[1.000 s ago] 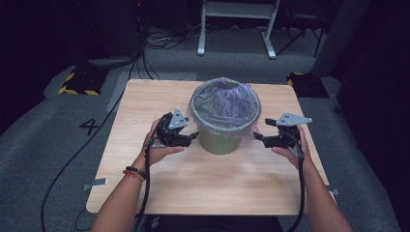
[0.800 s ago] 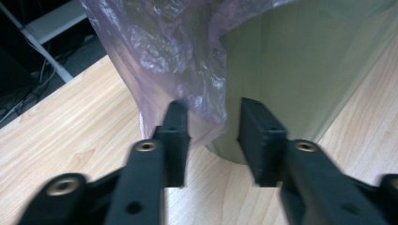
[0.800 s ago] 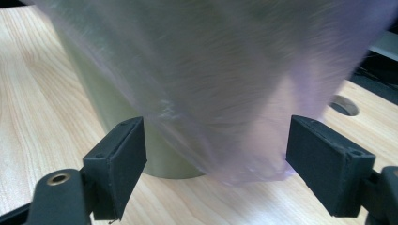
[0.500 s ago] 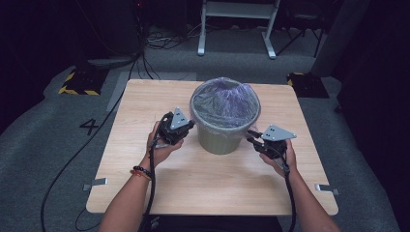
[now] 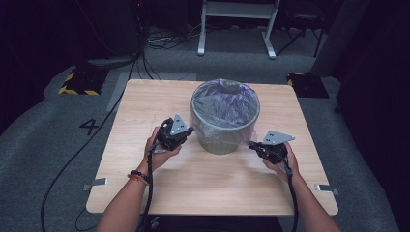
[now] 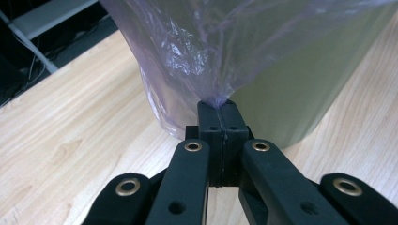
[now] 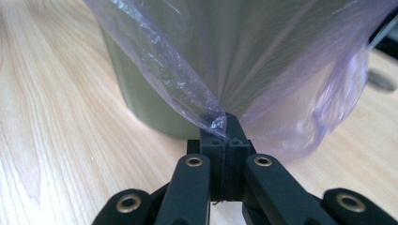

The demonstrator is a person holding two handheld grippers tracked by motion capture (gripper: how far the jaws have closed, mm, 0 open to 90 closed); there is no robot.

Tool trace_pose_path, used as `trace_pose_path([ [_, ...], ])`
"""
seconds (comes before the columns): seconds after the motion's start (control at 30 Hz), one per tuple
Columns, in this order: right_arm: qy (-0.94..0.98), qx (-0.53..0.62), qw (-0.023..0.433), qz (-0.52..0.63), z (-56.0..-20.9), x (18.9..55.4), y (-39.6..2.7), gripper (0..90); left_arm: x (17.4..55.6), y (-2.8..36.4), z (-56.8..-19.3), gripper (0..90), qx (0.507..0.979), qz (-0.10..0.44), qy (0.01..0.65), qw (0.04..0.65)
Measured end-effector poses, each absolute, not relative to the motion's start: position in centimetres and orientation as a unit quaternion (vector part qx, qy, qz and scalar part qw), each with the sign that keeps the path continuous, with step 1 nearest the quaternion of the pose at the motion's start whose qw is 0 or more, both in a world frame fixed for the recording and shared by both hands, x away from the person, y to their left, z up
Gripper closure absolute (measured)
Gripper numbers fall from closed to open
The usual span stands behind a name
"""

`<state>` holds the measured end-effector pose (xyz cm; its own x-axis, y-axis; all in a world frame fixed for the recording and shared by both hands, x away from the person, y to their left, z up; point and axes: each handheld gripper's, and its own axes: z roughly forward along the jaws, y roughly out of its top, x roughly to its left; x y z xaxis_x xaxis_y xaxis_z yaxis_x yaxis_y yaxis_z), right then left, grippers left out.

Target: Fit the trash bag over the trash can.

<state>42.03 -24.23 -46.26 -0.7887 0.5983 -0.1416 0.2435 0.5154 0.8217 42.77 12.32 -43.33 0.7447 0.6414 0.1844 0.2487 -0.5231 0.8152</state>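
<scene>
— Left gripper first, from the high view: how are its jaws?

— Closed, tips against the left side of the bin, pinching the hanging skirt of the plastic bag. They have just been closing, with the film between them. The right gripper sits low at the bin's right foot, jaws likewise just closed on the bag's hem.

— And the bin itself?

— Round, olive-green, tapering slightly downward, standing near the middle of the wooden table (pale, with a straight light grain). Its bag is thin, translucent and purple-tinted, stretched over the rim and crumpled inside.

— Left gripper view?

— Both black pads meet flat, a twisted point of film nipped at their tip. The film fans upward, wrinkled and glossy, over the smooth matte wall of the bin.

— Right gripper view?

— Much the same: pads pressed together on a creased corner of the bag, which stretches taut in straight folds up the bin. A loose, blurred flap hangs to the right.
</scene>
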Motion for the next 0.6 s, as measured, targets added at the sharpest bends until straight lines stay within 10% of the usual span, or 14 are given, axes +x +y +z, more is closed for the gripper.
trace_pose_path([
  [0.6, 0.865, 0.288, 0.167, 0.376, -49.6, 44.3, -24.4, 90.0, 43.9, 11.8, -47.2, 90.0, 0.866, 0.194, 0.280, 0.367],
])
